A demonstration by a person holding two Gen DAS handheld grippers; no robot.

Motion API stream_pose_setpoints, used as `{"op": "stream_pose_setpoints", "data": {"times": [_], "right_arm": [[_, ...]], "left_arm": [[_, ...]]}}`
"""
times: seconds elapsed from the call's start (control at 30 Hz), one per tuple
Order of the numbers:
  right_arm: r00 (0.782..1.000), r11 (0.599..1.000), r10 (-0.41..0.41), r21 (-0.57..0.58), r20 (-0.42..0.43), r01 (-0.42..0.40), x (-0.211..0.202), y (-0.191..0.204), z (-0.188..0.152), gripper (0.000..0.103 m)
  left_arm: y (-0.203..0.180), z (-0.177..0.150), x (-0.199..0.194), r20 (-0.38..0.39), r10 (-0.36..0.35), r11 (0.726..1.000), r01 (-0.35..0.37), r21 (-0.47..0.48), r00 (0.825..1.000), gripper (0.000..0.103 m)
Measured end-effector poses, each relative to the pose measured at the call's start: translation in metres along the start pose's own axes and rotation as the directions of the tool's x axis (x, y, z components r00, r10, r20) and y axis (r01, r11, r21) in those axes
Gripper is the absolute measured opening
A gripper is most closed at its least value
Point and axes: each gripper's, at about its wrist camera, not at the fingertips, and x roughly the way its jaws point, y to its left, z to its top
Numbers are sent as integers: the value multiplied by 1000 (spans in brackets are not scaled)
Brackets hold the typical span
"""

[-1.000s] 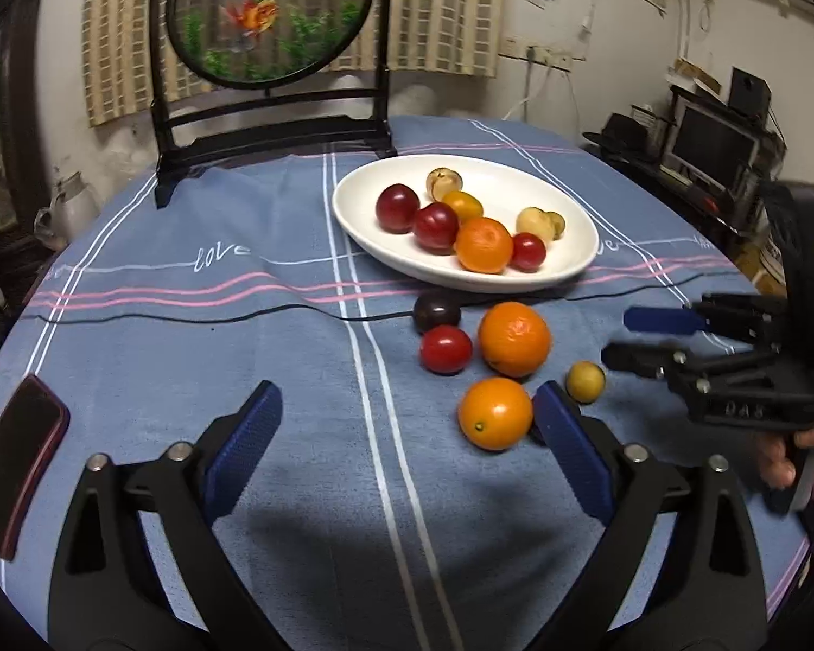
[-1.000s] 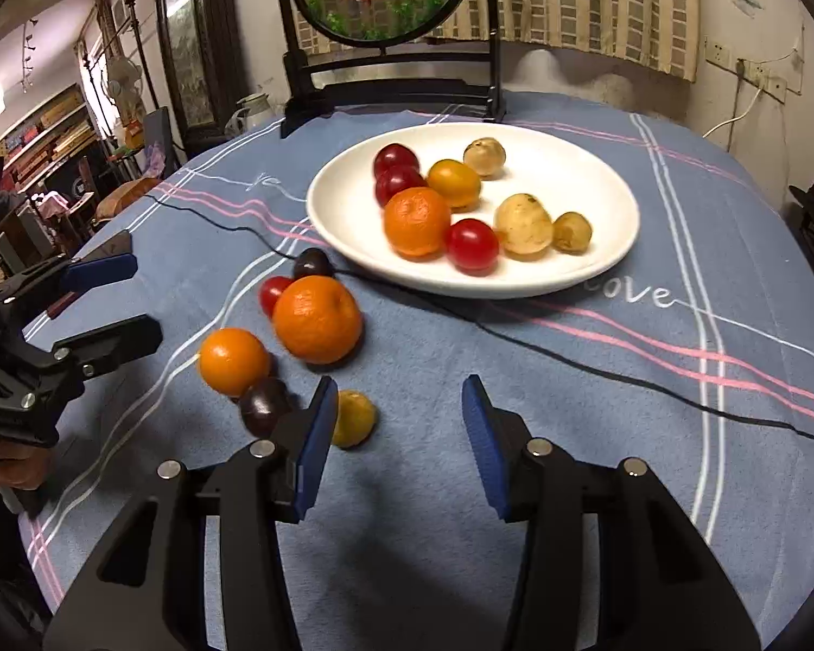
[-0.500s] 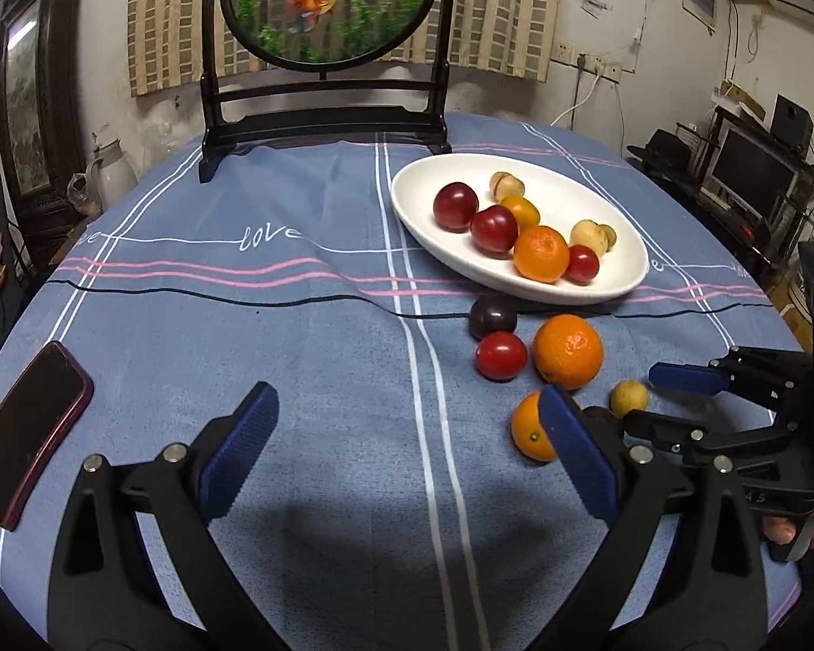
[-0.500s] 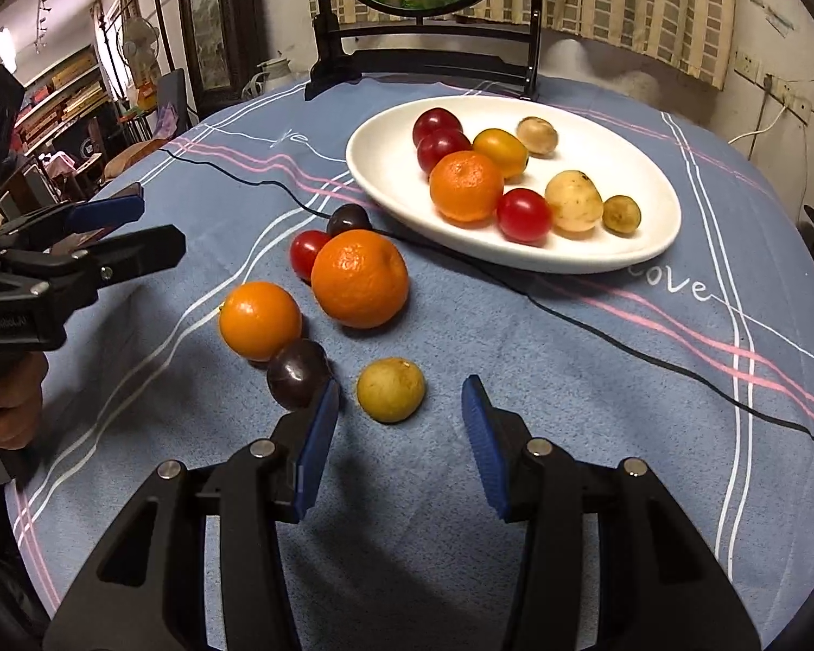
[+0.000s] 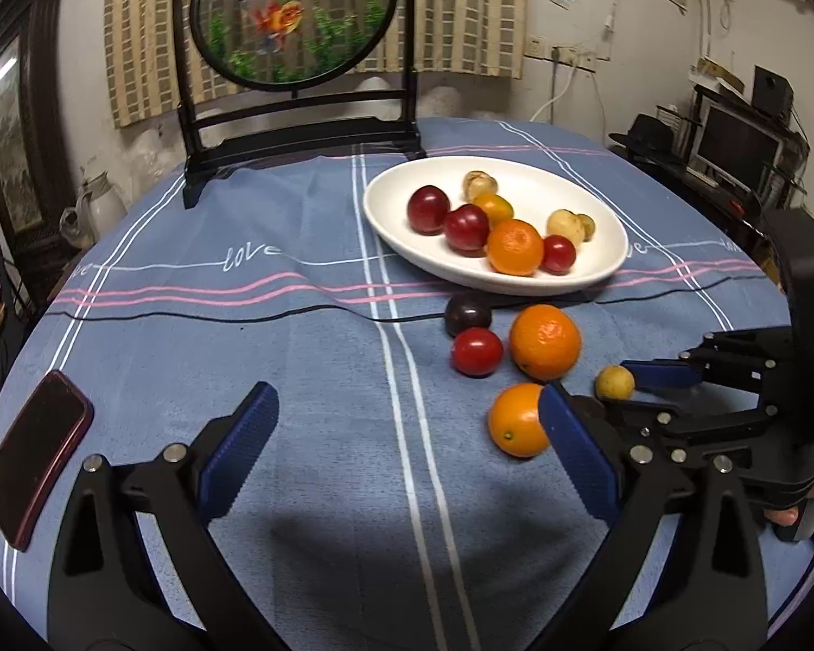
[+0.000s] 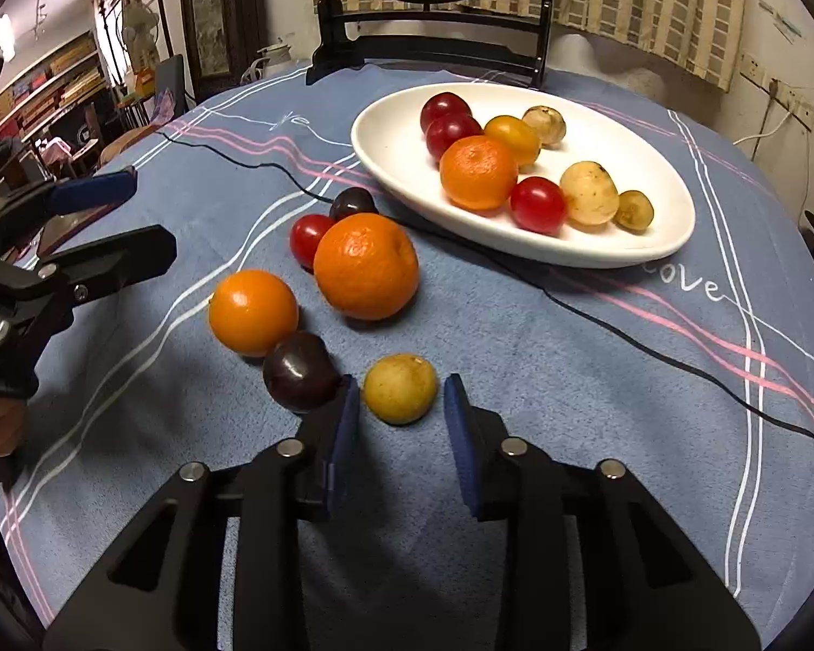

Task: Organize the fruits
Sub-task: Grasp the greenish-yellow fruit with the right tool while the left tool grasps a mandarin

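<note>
The right tool (image 6: 400, 397) is being closed around a small yellow fruit (image 6: 400, 388) lying on the cloth-covered surface (image 6: 515, 380). Thin slivers of cloth are still being shown between the blue pads (image 6: 347, 412) and the fruit's sides, so nothing is being gripped. A dark plum (image 6: 300, 371) is being touched by the outer face of the left-hand pad, and a small orange (image 6: 252, 312) is resting against that plum.

The left tool (image 5: 405, 396) is being held spread wide above bare cloth, with nothing between its pads.

A large orange (image 6: 366, 266), a red tomato (image 6: 305, 236) and a second dark plum (image 6: 353, 202) are being left just outside the white plate (image 6: 396, 146), in which more fruit is being kept.

The word "love" (image 5: 249, 257) is being displayed in white script on the blue cloth. A phone (image 5: 35, 455) is lying screen-up near the cloth's edge.
</note>
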Motion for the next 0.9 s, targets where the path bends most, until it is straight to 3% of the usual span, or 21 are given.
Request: {"op": "stream_pose_setpoints", "data": {"times": [0.2,0.47,0.73,0.9], "right_arm": [[999,999,18,47,34,-20,-8,-8,3,27],[999,998,14,65,47,-17,-12,-9,2,27],[999,997,15,75,39,-18,-12,-11,1,27],[999,997,17,79,40,-20,-11,-11,1,27]], "left_arm": [[-14,-4,0,4,-43,996,43,78,999,97],[-27,-8,10,-51,-98,986,104,133,994,66],[-26,-10,19,-106,-163,980,173,101,981,47],[-32,-11,24,-127,-184,974,198,110,975,42]]}}
